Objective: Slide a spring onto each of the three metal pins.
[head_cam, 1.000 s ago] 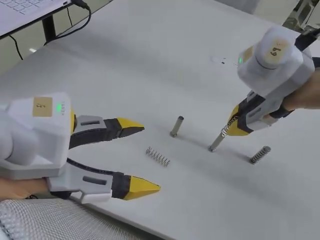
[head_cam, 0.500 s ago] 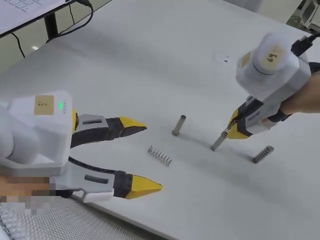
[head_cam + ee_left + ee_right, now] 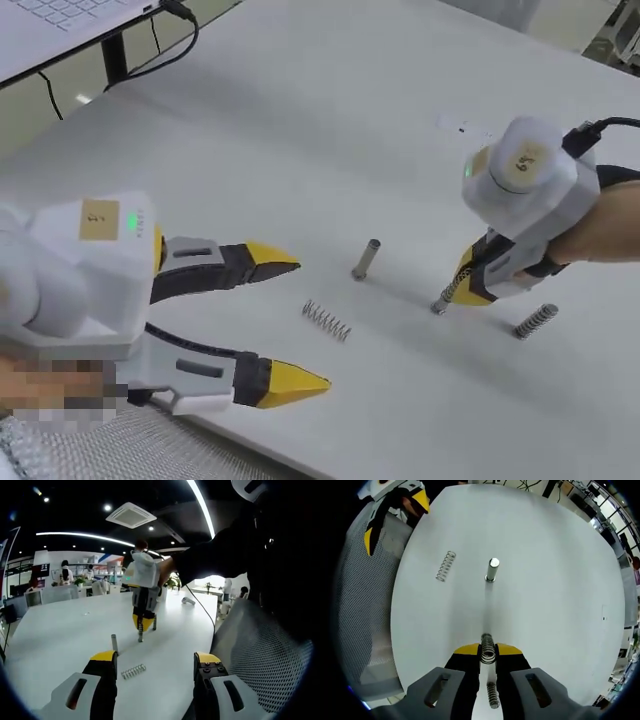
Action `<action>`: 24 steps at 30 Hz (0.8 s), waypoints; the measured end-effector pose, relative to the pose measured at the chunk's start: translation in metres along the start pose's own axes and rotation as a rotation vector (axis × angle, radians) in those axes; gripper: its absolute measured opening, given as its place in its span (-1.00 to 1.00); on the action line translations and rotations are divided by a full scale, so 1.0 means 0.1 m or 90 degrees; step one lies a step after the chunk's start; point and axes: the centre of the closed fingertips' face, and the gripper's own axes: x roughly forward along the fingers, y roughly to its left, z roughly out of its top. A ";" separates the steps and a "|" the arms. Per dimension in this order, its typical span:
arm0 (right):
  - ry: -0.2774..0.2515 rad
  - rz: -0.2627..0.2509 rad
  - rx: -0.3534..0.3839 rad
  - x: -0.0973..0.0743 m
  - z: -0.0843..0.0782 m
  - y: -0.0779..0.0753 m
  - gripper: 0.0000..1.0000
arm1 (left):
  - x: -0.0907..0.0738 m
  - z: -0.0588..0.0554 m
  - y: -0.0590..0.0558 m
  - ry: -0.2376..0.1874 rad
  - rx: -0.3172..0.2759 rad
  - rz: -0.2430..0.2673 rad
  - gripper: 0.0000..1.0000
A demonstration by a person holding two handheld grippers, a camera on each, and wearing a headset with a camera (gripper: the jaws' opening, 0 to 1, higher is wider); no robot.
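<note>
We judge step two underway: right gripper (image 3: 472,283) pinches a spring (image 3: 488,649) between its jaws over the middle pin (image 3: 440,305); next, ease it down. Left gripper (image 3: 156,656) jaws spread.

The top of the middle grey metal pin (image 3: 439,306) is hidden by the thin coiled steel spring (image 3: 455,286) and the yellow-tipped right gripper (image 3: 474,287) clamping it. The white laptop (image 3: 50,25) is cut off at the picture's corner.

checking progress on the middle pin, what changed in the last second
The right gripper, shut on a spring, has slid lower down the middle pin, leaving less of it bare. The left gripper stays open; the loose spring, bare pin and sprung pin have not moved.
</note>
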 end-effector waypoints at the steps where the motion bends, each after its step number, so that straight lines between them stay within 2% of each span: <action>1: 0.001 0.001 0.001 0.02 0.00 0.00 -0.82 | 0.00 0.00 0.00 0.001 0.000 0.000 0.14; 20: -0.010 -0.001 0.007 0.16 0.02 0.02 -0.80 | -0.01 -0.02 0.02 0.000 0.000 0.000 0.13; 24: -0.013 0.001 0.007 0.16 0.02 0.03 -0.72 | -0.01 -0.01 0.02 -0.002 -0.001 0.001 0.13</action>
